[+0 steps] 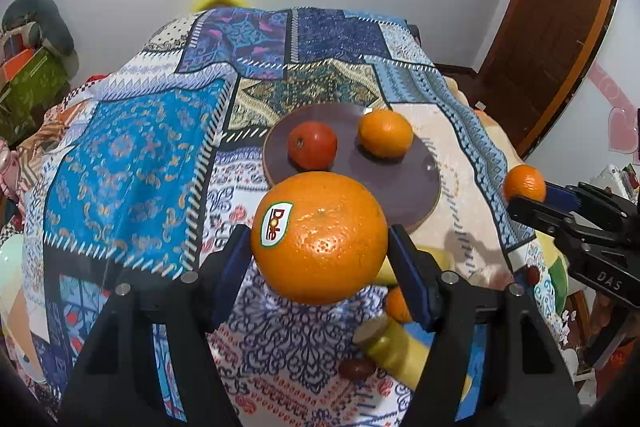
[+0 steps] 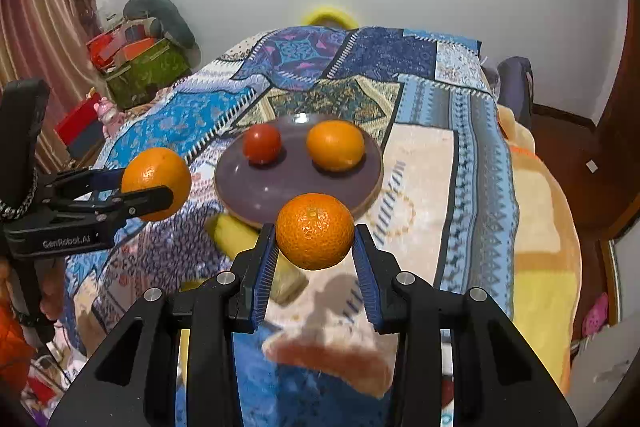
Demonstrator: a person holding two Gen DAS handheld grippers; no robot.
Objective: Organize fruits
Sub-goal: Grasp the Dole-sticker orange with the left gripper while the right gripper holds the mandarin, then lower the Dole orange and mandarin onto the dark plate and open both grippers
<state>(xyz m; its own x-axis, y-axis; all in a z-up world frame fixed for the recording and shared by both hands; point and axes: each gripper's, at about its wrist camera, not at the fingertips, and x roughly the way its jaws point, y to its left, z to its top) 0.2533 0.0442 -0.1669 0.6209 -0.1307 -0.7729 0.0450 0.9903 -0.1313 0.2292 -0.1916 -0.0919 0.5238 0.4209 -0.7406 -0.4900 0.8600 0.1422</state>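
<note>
My left gripper (image 1: 320,241) is shut on a large orange with a Dole sticker (image 1: 320,239), held above the patterned cloth in front of a round purple plate (image 1: 416,183). The plate holds a red tomato (image 1: 313,145) and an orange (image 1: 385,133). My right gripper (image 2: 315,233) is shut on a small orange (image 2: 315,231), held just before the plate (image 2: 280,195); tomato (image 2: 262,143) and orange (image 2: 335,145) sit on it. Each gripper shows in the other's view, the left (image 2: 156,187) and the right (image 1: 524,187).
Bananas (image 1: 400,347), a small orange (image 1: 398,305) and a dark red fruit (image 1: 356,369) lie on the cloth below my left gripper. A banana (image 2: 236,233) lies by the plate's near edge. The bed drops off at right; boxes (image 2: 148,67) stand at left.
</note>
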